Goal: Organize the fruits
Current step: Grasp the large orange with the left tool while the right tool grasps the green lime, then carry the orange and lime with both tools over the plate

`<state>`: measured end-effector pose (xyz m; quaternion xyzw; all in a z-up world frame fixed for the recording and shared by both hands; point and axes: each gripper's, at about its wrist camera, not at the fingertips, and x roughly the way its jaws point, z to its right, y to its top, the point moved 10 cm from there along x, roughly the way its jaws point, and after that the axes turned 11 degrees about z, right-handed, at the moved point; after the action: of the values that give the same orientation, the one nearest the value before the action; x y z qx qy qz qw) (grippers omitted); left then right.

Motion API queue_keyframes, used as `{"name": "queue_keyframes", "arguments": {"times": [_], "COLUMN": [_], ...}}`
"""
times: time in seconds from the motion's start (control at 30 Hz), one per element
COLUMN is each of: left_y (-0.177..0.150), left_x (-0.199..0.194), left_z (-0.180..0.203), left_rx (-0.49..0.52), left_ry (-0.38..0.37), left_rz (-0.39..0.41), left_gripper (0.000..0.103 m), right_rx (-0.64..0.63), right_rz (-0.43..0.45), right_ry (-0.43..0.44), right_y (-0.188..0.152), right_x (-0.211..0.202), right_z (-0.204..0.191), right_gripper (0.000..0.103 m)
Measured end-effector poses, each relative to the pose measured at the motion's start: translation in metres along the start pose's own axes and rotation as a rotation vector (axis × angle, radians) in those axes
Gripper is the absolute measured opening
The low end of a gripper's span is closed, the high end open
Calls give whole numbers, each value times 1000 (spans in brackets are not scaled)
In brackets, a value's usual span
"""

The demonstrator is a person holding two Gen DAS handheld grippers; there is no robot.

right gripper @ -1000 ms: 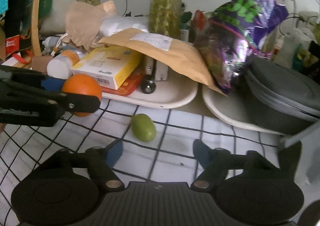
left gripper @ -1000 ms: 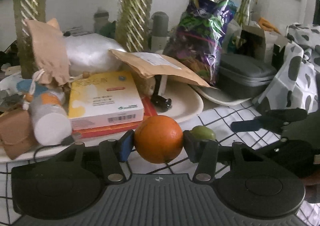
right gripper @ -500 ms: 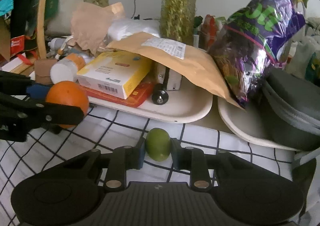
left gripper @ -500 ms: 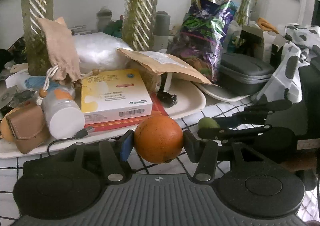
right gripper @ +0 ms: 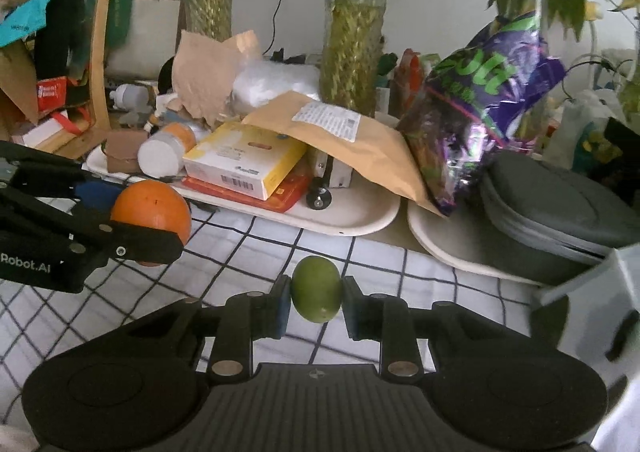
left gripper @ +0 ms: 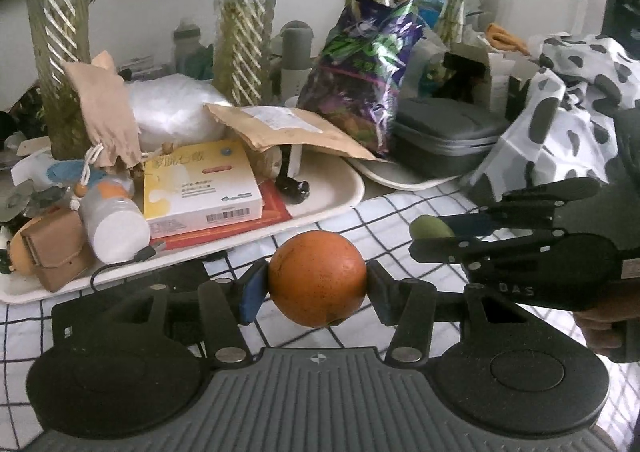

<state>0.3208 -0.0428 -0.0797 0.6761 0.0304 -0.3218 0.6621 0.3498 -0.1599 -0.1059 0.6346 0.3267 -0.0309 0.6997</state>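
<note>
An orange (left gripper: 317,278) is clamped between the blue pads of my left gripper (left gripper: 316,284), held above the checked tablecloth (left gripper: 384,208). A small green fruit (right gripper: 316,289) is pinched in my right gripper (right gripper: 316,306), lifted off the cloth. In the right wrist view the left gripper (right gripper: 132,224) enters from the left edge with the orange (right gripper: 154,210) in it. In the left wrist view the right gripper (left gripper: 436,236) reaches in from the right with the green fruit (left gripper: 432,228) at its tip.
A cream tray (right gripper: 360,218) behind holds a yellow box (right gripper: 244,162), a white bottle (right gripper: 160,154) and a brown envelope (right gripper: 352,140). A second tray (right gripper: 432,240) carries a grey case (right gripper: 560,200) and a purple bag (right gripper: 480,112). Potted plants (right gripper: 352,32) stand behind. A spotted cloth (left gripper: 560,120) lies right.
My right gripper closed on the green fruit that lay on the cloth and lifted it. Both grippers have risen slightly; the left one still holds the orange.
</note>
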Motion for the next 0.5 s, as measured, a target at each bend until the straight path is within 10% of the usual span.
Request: {"name": "queue_keyframes", "arguments": {"times": [0.5], "left_y": [-6], "left_x": [-69], "left_z": [38], "left_rx": [11], "left_ry": [-46], "left_rz": [15], "left_gripper": [51], "right_rx": [5], "right_rz": [12], "right_ry": [26], "right_y": [-12], "right_x": [-84], "right_z": [-26], "right_gripper": [28]}}
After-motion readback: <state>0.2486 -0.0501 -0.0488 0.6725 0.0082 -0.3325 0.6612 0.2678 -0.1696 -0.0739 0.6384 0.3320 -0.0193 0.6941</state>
